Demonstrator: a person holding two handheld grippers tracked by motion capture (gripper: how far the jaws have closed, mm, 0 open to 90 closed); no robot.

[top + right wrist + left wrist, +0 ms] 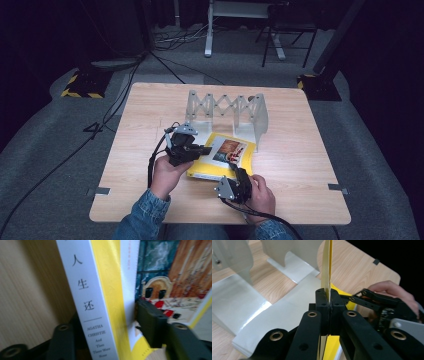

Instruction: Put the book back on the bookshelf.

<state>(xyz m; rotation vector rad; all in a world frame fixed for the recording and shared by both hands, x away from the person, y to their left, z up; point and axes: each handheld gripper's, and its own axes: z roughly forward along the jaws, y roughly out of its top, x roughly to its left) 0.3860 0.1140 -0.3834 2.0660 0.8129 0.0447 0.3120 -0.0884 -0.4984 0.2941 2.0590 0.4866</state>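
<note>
A yellow paperback book [227, 152] with a picture on its cover lies at the table's middle, just in front of a white rack. My left gripper [206, 149] holds its left edge; in the left gripper view the gripper [329, 302] is shut on the thin yellow cover edge [327, 270]. My right gripper [241, 172] grips the near edge by the spine. In the right gripper view the gripper [110, 317] clamps the book, one finger [150, 322] on the cover picture. The white spine [87, 302] carries Chinese characters and "Agatha Christie".
A white expanding rack [227, 110] with upright dividers stands behind the book; its base plate [262, 310] lies close to my left gripper. The wooden table [300, 165] has bare surface left and right. Cables and stands sit on the floor beyond.
</note>
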